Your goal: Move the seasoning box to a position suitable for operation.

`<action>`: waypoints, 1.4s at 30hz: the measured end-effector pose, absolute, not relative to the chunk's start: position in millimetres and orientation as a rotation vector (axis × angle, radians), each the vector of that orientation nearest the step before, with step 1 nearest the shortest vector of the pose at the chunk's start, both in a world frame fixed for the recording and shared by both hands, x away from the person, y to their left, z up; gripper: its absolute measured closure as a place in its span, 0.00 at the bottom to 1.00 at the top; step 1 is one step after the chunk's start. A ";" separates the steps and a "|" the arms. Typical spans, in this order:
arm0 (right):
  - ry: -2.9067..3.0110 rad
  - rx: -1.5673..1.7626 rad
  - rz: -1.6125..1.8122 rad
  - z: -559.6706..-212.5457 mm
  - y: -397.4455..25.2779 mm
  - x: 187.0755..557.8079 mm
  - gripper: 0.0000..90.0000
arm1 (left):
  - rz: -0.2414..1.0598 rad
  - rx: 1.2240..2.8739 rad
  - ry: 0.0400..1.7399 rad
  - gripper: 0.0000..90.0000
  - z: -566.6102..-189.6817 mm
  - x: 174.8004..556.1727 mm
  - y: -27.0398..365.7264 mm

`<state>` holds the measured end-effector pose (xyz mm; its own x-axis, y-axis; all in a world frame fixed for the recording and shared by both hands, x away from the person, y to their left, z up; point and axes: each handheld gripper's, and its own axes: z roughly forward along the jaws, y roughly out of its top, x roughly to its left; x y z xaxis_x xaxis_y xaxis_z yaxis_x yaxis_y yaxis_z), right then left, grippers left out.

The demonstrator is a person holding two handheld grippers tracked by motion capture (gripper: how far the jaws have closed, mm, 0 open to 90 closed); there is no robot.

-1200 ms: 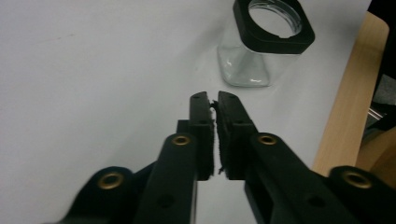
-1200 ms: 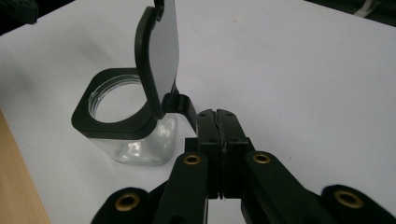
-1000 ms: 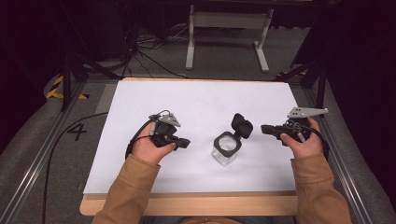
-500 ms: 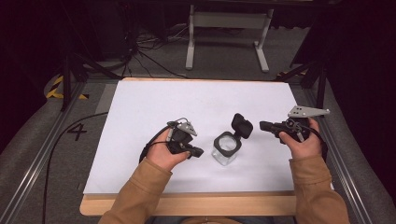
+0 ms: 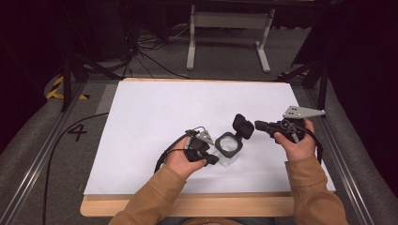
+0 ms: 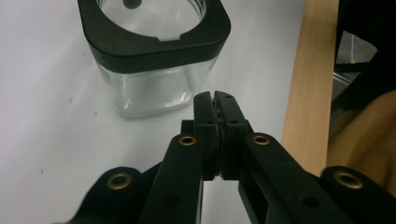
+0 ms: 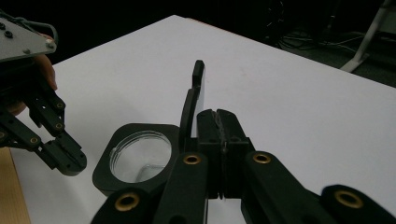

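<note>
High view: a glass jar with a black square rim stands on the white surface, toward the near edge and between the two hands, its hinged black lid swung up and standing open at the far right corner. Left claw sits just beside the jar's near left side, held low by the left hand; whether it touches the glass cannot be told from above. Left gripper view shows that claw with its jaws pressed together on nothing, the tips right in front of the jar, close to its clear wall. Right claw points left at the lid from just beside it, the right hand resting on the surface. Right gripper view has this claw closed too, empty, its tips next to the upright lid, with the jar's round mouth below and to the left
</note>
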<state>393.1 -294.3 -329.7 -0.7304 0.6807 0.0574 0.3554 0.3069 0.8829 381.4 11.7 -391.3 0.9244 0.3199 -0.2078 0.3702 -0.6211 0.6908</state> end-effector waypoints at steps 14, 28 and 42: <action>2.249 0.884 1.395 -324.0 -286.6 390.5 1.00 | -0.060 2.255 0.477 1.00 -393.6 380.0 3.5; 2.349 0.808 1.363 -326.1 -264.5 382.4 1.00 | -0.070 2.251 0.471 1.00 -396.1 381.6 1.3; 2.577 0.713 1.205 -352.5 -226.7 380.9 1.00 | -0.103 2.249 0.488 1.00 -393.7 382.6 6.9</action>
